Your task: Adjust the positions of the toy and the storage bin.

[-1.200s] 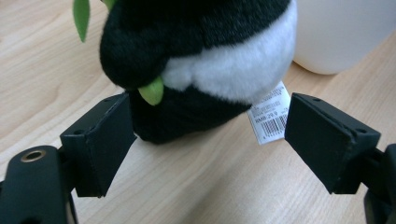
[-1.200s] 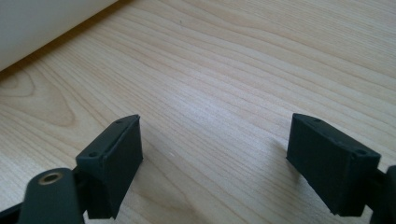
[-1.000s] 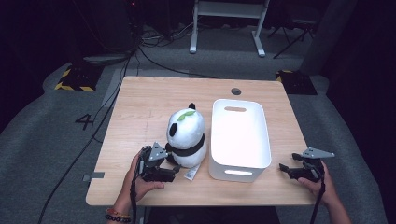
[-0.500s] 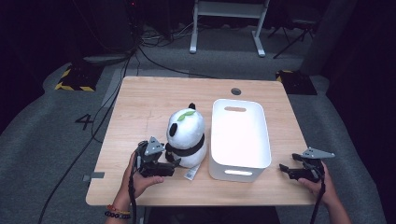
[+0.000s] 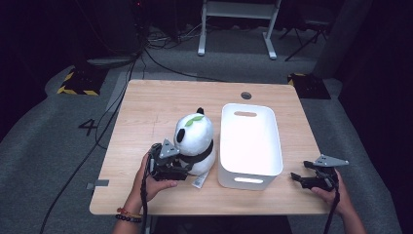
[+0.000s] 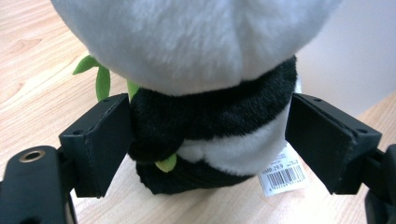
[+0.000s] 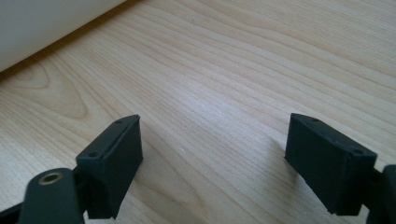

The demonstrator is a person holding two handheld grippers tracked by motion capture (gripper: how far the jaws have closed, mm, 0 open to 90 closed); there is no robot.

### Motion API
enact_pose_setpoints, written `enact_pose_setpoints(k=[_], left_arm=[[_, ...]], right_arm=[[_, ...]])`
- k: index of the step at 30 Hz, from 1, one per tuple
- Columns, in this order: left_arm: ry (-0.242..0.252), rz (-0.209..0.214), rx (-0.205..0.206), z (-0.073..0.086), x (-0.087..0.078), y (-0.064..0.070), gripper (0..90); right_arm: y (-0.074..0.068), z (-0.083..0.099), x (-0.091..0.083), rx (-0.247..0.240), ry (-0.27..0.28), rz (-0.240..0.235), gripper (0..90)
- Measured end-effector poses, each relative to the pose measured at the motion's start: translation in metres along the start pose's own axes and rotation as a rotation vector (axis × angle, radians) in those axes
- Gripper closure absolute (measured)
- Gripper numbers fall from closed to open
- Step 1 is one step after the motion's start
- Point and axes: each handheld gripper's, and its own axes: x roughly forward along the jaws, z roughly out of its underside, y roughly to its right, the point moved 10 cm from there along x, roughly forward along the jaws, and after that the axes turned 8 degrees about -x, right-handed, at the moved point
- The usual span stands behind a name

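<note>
— Left gripper [image 5: 182, 168], what has changed with it since a second ago?

— It has crept rightward along the near edge of the table [image 5: 146, 122], from just beside the plush panda [image 5: 195, 141] to right up against its near side, and the panda itself hasn't budged. I'd judge the approach is finished and the squeeze is next.

— How wide are the jaws?

— Wide apart, one either side of the panda's black middle band in the left gripper view [image 6: 210, 112]. The left pad looks to brush the fur; the right one stands off beside the barcode tag [image 6: 284, 176], though at this close range I can't be certain of contact. Nothing is gripped yet.

— And the other hand?

— Right gripper [image 5: 306, 178] rests at the near right corner, spread open over bare wood and holding nothing.

— Where does the panda sit?

— Upright, near the table's middle, just left of the white bin [image 5: 251, 146], possibly touching it
</note>
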Motion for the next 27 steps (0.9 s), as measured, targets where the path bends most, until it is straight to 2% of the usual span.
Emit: enact_pose_setpoints(k=[8, 10, 11, 12, 16, 18, 23, 27], left_arm=[[0.004, 0.014, 0.006, -0.003, 0.005, -0.004, 14.8], [0.004, 0.028, 0.014, -0.005, 0.006, -0.005, 14.2], [0.005, 0.047, 0.005, -0.005, 0.007, -0.003, 14.2], [0.01, 0.045, 0.021, -0.006, 0.007, -0.005, 14.2], [0.016, 0.064, 0.021, -0.009, 0.01, -0.004, 13.5], [0.01, 0.066, 0.042, -0.009, 0.011, -0.003, 13.3], [0.01, 0.084, 0.041, -0.01, 0.018, 0.0, 11.2], [0.012, 0.121, 0.032, -0.009, 0.024, 0.002, 11.8]], right_arm=[[0.0, 0.0, 0.0, 0.0, 0.0, 0.001, 18.7], [0.0, 0.0, 0.0, 0.0, 0.0, 0.001, 18.6], [0.0, 0.0, 0.0, 0.0, 0.0, 0.001, 18.7], [0.0, 0.0, 0.0, 0.0, 0.0, 0.001, 18.7], [0.0, 0.0, 0.0, 0.0, 0.0, 0.001, 18.7], [0.0, 0.0, 0.0, 0.0, -0.001, 0.001, 18.6], [0.0, 0.0, 0.0, 0.0, 0.0, 0.001, 18.7], [0.0, 0.0, 0.0, 0.0, 0.0, 0.001, 18.7]])
